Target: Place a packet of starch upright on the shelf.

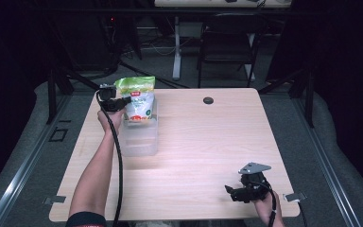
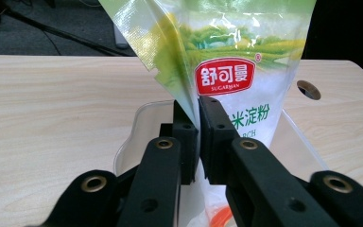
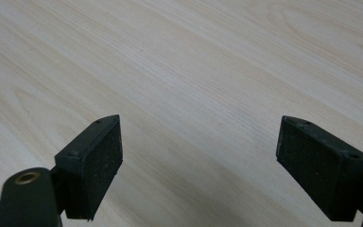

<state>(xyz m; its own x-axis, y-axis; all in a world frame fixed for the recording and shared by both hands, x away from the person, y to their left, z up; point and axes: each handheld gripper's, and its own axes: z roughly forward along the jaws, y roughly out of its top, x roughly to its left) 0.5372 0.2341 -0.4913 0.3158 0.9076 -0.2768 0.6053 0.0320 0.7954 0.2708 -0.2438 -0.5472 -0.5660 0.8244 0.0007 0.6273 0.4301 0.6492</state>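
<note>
One starch bag point(image 1: 139, 100) is pinched by the left gripper point(image 2: 198, 137) over the clear box point(image 1: 139, 138); it should be lowered slowly, kept upright. The right gripper point(image 3: 199, 156) fingers are wide open, empty.

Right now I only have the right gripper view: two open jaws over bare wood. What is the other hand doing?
Observer: The left gripper has its jaws shut on a green and white starch bag.
Operator: Is the bag lying flat on the table?
Observer: No, it stands upright with its bottom inside a clear plastic bin at the table's far left.
Operator: Where on the bag is the grip?
Observer: On its side edge, roughly at mid height, just below the red logo.
Operator: And my gripper, where is it?
Observer: The right gripper is at the near right corner of the table, far from the bin.
</note>
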